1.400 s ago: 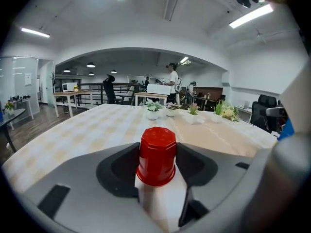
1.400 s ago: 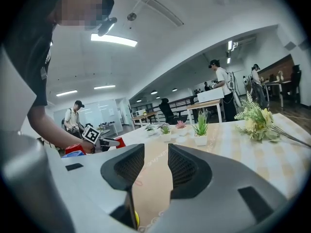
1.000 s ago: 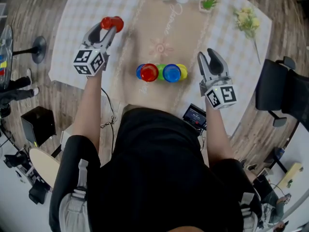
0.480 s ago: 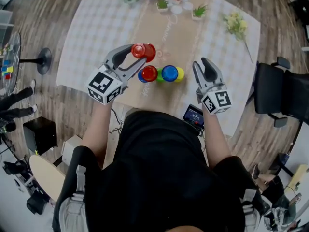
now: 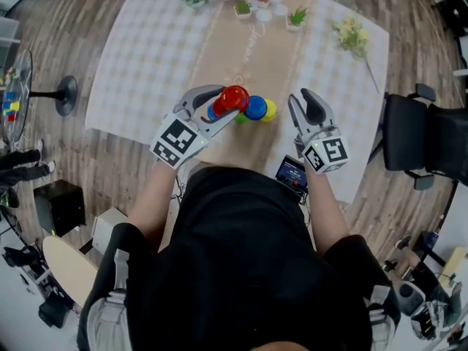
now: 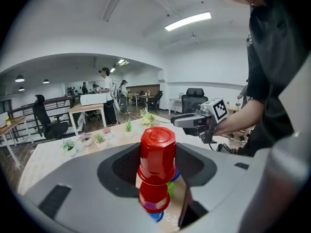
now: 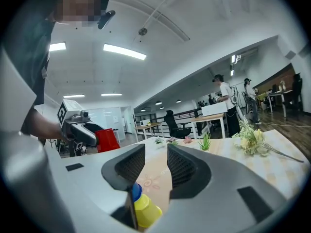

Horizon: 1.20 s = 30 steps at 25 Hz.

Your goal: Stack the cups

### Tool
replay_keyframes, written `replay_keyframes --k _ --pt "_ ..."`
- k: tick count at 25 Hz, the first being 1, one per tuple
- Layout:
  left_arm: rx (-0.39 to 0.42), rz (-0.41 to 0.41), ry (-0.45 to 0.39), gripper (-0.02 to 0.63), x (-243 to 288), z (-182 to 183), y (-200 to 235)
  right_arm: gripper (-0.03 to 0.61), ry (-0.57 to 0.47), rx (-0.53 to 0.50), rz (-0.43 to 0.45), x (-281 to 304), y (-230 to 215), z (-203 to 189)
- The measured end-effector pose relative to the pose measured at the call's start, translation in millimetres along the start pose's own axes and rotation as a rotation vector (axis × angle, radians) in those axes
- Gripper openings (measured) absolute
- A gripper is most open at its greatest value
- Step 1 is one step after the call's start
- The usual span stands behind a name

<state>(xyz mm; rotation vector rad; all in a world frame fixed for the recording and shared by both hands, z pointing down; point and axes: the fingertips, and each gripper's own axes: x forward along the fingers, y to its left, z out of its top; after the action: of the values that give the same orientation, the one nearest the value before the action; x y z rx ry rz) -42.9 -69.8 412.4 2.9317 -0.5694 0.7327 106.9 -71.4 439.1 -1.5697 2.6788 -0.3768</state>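
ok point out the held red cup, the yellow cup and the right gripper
held red cup point(image 6: 157, 159), left gripper view, on its side wall, below the upturned base
yellow cup point(image 7: 146, 211), right gripper view, on its side wall
right gripper point(image 5: 300, 99), head view, midway between its fingertips

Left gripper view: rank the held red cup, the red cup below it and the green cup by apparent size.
Largest: held red cup, though it is nearest the camera.
Next: lower red cup.
Smallest: green cup, only a sliver shows.
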Motion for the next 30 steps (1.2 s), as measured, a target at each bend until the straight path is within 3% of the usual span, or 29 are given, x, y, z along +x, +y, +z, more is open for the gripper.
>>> replay_keyframes --k 7,20,30 --pt "0.036 -0.008 0.05 0.221 6 -7 -7 0.152 0.002 -0.012 0.009 -1 3 1" --pt "0.038 -0.033 0.044 0.227 10 -10 -12 0.15 0.002 -0.007 0.0 -2 -1 1" --pt "-0.002 -0.053 -0.081 0.241 -11 15 -8 0.15 0.005 -0.009 0.0 -1 2 2"
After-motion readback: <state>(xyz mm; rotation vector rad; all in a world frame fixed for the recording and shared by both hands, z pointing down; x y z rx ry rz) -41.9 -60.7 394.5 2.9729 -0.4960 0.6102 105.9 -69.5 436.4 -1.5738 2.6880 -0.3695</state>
